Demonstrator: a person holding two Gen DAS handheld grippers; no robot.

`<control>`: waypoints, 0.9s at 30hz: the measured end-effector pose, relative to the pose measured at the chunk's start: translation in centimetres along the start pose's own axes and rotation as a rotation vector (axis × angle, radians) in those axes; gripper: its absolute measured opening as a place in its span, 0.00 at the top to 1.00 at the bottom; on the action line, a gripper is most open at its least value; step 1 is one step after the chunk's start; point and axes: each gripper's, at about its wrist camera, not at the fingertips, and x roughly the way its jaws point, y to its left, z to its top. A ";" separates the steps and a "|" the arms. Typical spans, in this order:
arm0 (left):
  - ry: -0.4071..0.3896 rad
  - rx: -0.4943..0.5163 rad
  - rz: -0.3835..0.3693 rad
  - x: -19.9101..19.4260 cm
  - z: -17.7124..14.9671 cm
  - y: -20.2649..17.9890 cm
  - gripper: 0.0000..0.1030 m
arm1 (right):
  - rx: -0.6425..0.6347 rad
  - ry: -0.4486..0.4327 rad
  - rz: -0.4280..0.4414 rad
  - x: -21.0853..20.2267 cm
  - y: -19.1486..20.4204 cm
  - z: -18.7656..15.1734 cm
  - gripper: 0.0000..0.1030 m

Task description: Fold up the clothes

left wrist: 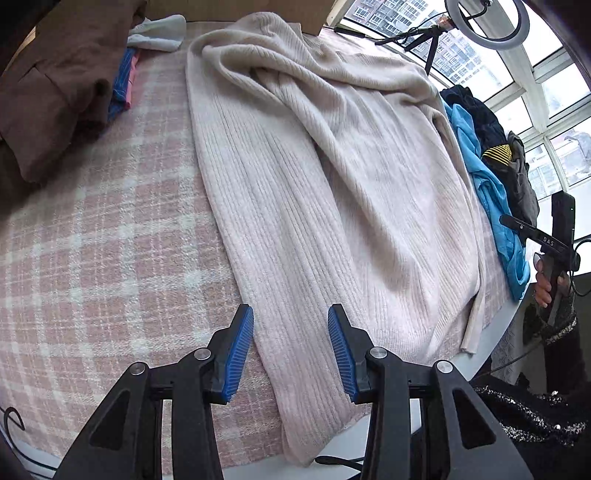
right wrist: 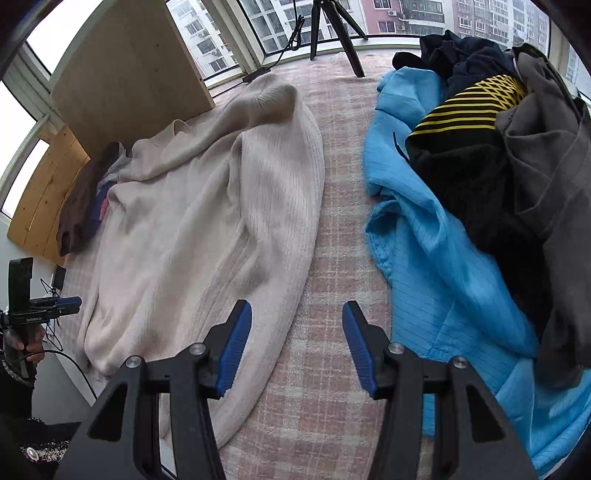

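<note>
A cream ribbed sweater lies spread on the pink plaid table cover, one sleeve folded across its body. My left gripper is open and empty, hovering above the sweater's near hem. In the right wrist view the sweater lies at the left. My right gripper is open and empty above the bare strip of plaid cover between the sweater and a blue garment. The right gripper also shows in the left wrist view at the far right, and the left gripper in the right wrist view at the far left.
A pile of clothes sits to the right: the blue garment, a black and yellow striped piece, dark and grey items. A brown garment and folded blue-pink cloth lie at the left. A wooden board and a tripod stand at the back.
</note>
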 end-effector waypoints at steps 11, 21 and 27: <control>-0.035 0.052 0.060 0.4 -0.4 -2.6 0.97 | -0.057 0.079 0.027 3.8 3.5 -2.4 0.58; -0.247 -0.036 0.395 -9.3 0.3 4.3 0.97 | -0.056 -0.093 -0.110 -2.4 2.2 -1.0 0.95; -0.289 -0.083 0.477 -10.7 -1.2 8.0 0.92 | -0.038 -0.166 -0.310 -9.7 -2.0 0.8 0.91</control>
